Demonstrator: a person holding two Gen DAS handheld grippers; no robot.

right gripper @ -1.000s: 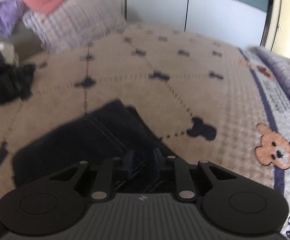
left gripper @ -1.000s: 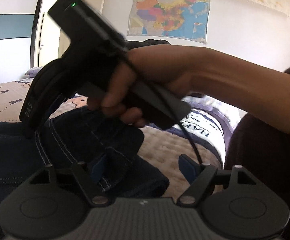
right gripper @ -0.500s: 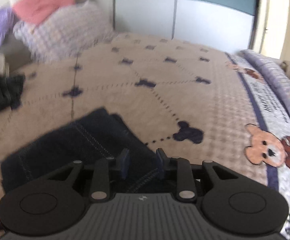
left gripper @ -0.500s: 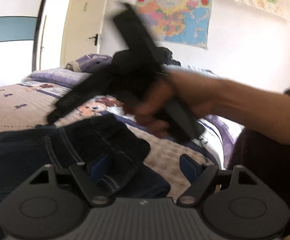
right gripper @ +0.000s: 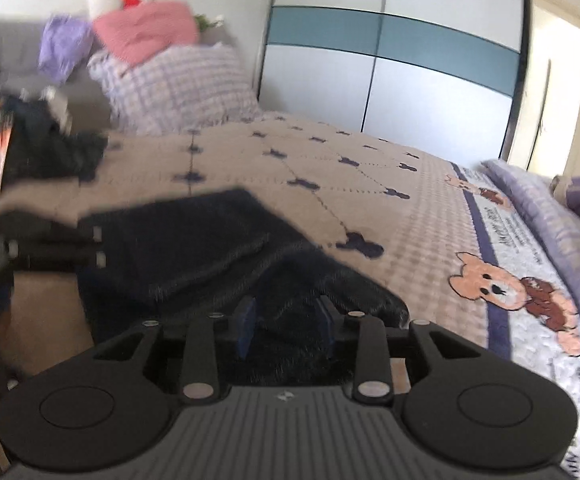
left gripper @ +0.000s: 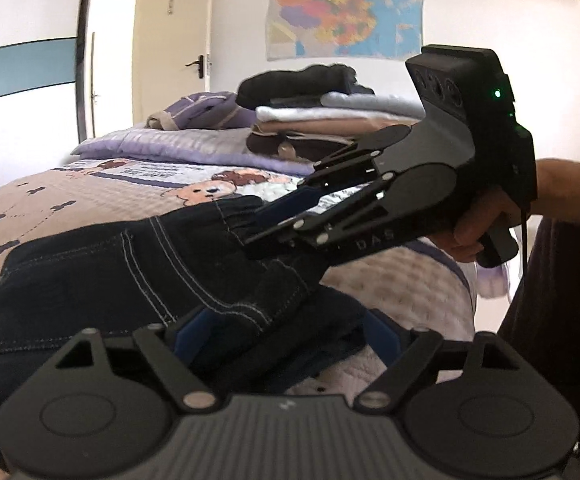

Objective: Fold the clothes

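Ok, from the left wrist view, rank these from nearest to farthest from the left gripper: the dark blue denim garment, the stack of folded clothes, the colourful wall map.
1. Dark blue denim garment: lies between the opening jaws of the left gripper, on the bed.
2. Stack of folded clothes: farther back on the bed, centre right.
3. Colourful wall map: on the far wall, above the stack.

Right claw drew back, widening over the jeans.
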